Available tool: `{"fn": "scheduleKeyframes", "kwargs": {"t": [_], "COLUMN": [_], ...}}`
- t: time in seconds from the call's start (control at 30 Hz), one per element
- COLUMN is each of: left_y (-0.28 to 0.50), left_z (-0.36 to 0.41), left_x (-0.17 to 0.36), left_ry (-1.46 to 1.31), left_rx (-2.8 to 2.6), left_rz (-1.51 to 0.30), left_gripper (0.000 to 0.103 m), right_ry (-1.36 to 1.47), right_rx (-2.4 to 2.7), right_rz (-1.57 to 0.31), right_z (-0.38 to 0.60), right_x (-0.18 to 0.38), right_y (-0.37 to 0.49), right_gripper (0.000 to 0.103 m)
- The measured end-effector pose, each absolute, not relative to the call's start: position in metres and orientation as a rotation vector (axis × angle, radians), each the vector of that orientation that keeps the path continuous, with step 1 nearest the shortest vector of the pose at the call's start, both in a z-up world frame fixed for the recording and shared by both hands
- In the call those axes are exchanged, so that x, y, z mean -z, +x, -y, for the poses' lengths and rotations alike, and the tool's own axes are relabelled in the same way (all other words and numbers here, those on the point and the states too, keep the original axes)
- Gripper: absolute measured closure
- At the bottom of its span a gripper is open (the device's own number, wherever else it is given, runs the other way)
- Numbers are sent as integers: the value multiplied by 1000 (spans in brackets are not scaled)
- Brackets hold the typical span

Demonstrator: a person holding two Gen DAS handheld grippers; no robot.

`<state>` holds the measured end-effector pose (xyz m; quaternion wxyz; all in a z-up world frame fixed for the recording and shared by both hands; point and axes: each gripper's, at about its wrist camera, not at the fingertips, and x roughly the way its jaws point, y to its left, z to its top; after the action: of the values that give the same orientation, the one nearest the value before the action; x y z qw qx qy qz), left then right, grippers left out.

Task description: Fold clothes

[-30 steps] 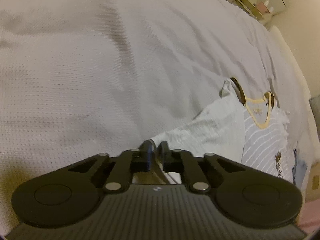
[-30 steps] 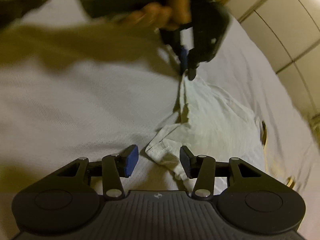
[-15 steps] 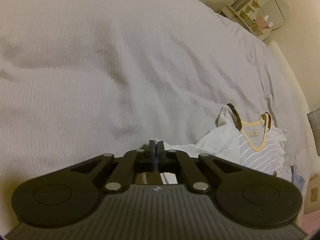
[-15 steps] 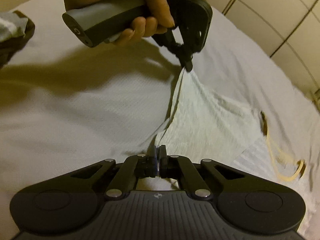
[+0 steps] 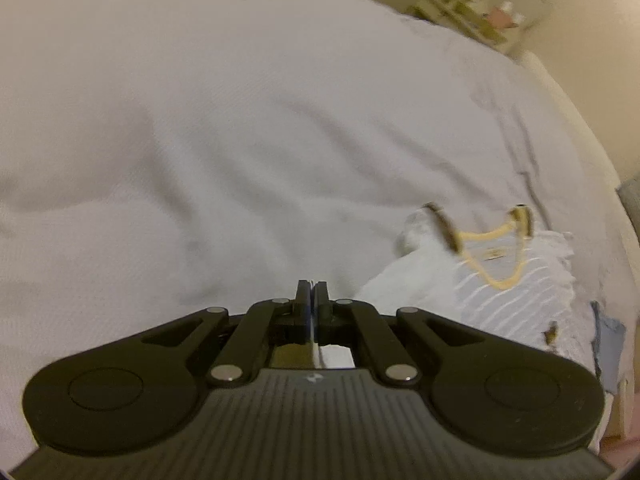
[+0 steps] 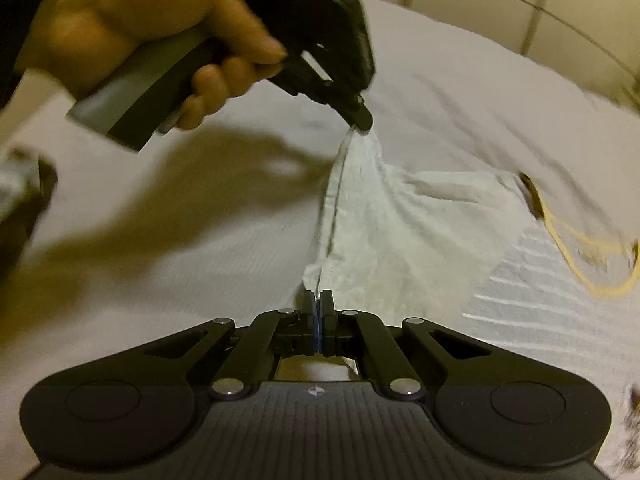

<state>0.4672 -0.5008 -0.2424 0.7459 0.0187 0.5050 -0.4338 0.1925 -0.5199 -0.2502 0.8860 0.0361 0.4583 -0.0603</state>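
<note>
Right gripper (image 6: 318, 300) pinched tight on the near corner of a pale shirt's (image 6: 404, 232) hem, fingers pressed together with only cloth between; straight ahead and higher, left gripper (image 6: 360, 122) clamped on the far corner of the same hem, gripped by a hand (image 6: 132, 28) wrapped round its grey handle; hem edge (image 6: 334, 200) stretched taut between the two grippers, lifted off the bedspread (image 6: 192, 264); to the right of that edge, shirt body draped down onto the bed, white stripes and a yellow neckline (image 6: 576, 240) farther right, blurred.

From the left wrist view, left gripper (image 5: 311, 292) with fingers shut flat together, a sliver of white cloth caught between them; ahead and to the right, rest of the shirt (image 5: 500, 284) spread on the bedspread (image 5: 200, 140), yellow neckline (image 5: 492, 256) at its far end; far beyond, blurred shelving (image 5: 480, 8) against a wall.
</note>
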Motion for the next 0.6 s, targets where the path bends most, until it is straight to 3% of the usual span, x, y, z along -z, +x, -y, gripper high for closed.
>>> {"fn": "scheduleKeyframes", "kwargs": {"t": [0.2, 0.5, 0.6], "left_y": [443, 417, 415], "left_z": [554, 624, 635], "left_x": [221, 248, 255], "left_ry": [100, 178, 163], "left_rx": [1057, 1123, 1129], "left_rz": [-1076, -1129, -1153], "left_gripper": [103, 102, 83], "right_ry": [378, 667, 719], "right_rx": [246, 373, 383], "right_rz": [-903, -919, -942], "right_z": [569, 620, 628], "right_x": [242, 262, 271], "right_y": [170, 131, 124], "right_gripper": [103, 103, 102]}}
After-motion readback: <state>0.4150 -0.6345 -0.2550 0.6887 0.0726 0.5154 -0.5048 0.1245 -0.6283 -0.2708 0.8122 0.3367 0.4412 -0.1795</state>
